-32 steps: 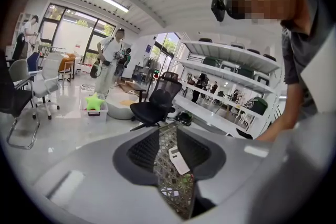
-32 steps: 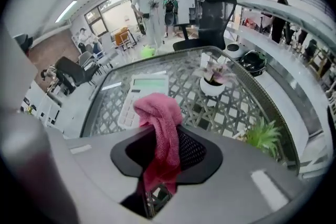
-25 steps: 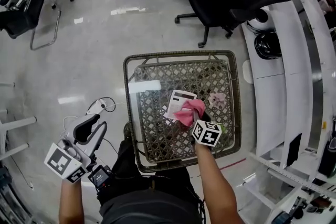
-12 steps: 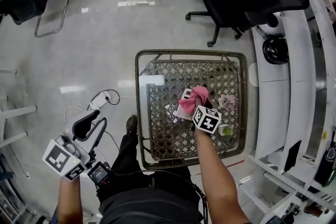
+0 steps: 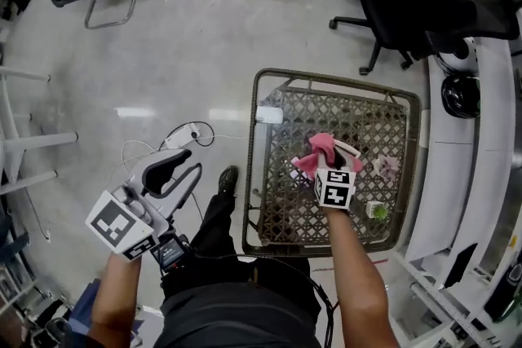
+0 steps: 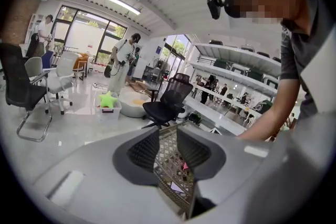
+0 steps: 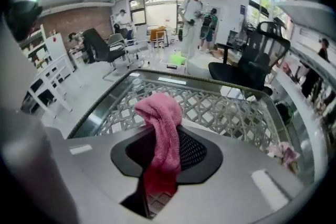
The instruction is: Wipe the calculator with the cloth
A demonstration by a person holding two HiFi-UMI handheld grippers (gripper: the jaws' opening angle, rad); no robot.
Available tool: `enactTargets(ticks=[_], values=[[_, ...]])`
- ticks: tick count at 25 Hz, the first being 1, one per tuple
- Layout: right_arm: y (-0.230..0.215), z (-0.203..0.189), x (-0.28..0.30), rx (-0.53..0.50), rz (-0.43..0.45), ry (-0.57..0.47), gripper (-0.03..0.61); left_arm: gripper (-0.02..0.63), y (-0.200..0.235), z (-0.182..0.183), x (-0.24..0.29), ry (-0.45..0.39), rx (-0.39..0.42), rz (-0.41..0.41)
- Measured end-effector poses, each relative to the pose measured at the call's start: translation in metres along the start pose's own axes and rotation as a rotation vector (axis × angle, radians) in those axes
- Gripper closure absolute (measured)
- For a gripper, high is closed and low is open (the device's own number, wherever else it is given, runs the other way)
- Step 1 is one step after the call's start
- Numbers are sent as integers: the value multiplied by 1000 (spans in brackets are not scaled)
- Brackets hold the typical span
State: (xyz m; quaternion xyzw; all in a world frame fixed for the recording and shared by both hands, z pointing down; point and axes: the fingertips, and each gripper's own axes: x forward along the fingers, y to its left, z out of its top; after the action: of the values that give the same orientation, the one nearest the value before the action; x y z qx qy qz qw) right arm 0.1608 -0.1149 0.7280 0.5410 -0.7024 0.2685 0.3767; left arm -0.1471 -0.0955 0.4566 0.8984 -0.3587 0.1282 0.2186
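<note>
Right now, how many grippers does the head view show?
2. The left gripper is over the floor, left of the table; the right gripper is over the table, holding the pink cloth.

The pink cloth (image 5: 319,151) covers most of the calculator (image 5: 351,150), leaving only one edge showing.

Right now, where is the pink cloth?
In the head view, right of centre, the pink cloth is clamped in the right tongs, above the wicker table and right by the white calculator.
</note>
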Motion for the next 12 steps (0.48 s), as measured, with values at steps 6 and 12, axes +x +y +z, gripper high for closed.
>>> enactTargets(ticks=[6,12], values=[[8,-10,-3,-422,37,32,483,505,2,0,1,21,-32,-19],[0,-19,-11,-637,37,50,483,505,1,6,-3,23,-68,-20]])
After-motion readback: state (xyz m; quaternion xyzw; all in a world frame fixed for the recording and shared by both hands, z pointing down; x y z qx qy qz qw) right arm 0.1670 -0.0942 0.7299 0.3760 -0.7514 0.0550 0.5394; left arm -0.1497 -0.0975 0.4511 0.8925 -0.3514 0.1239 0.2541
